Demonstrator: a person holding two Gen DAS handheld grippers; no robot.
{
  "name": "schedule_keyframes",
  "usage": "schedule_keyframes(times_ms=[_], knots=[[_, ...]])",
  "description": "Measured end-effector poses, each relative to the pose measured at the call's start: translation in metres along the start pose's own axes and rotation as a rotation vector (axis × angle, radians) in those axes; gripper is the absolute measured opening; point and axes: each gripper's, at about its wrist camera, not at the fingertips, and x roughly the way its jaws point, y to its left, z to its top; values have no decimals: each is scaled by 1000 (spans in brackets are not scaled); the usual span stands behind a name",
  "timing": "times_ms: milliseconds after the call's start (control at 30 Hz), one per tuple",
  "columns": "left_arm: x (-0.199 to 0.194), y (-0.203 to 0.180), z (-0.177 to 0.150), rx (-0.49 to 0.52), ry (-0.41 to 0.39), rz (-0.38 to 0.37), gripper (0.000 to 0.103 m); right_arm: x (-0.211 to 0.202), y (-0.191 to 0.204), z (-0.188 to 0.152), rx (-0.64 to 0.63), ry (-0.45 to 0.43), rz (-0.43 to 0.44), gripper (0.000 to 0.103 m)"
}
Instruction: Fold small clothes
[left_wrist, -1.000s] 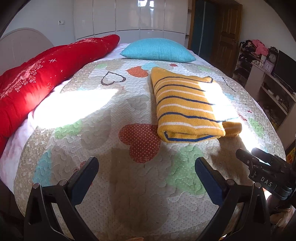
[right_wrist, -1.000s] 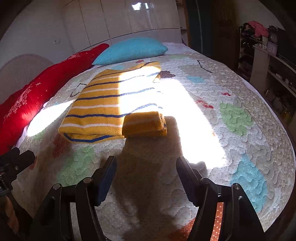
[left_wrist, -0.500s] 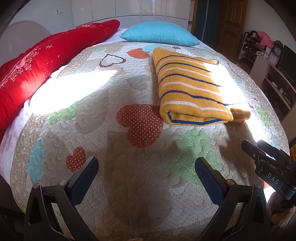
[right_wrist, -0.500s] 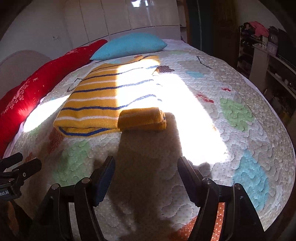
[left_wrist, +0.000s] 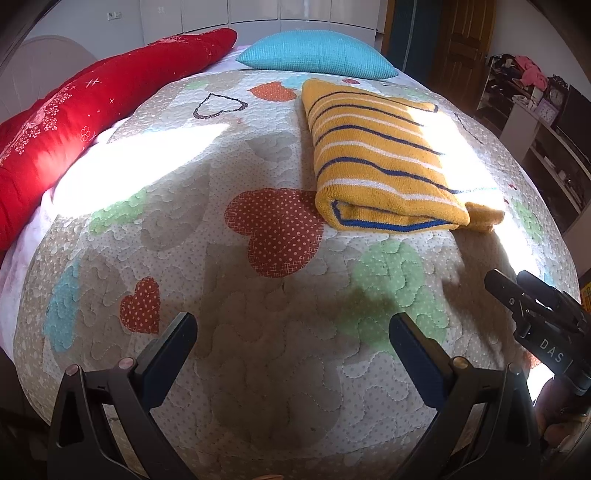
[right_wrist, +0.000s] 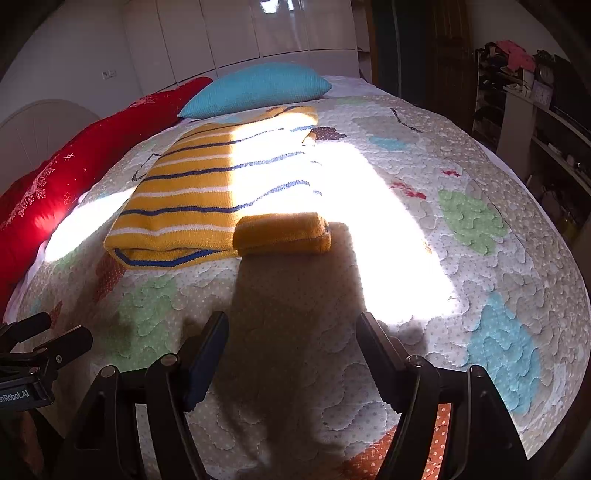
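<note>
Folded striped sweater (left_wrist: 384, 162) lies on quilted bed (left_wrist: 258, 332).

Home bedroom, quilted bed (left_wrist: 258, 369), blue pillow (left_wrist: 317, 55), white wardrobes (right_wrist: 236, 33), probably cluttered shelving (right_wrist: 546, 147)

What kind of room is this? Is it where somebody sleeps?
Yes, it looks like a bedroom. There is a big bed with a heart-patterned quilt, a blue pillow at its far end, and white wardrobe doors behind. A folded yellow striped sweater lies on the quilt.

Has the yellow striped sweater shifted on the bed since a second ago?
No. The sweater lies in the same spot, its near edge just beyond the red dotted heart on the quilt.
</note>
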Motion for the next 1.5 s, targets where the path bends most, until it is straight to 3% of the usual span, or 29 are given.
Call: schedule_keyframes(times_ms=[1500], knots=[[17,-5,-11,-3,74,-7,103,1,-1,-3,1,0,-7,79]])
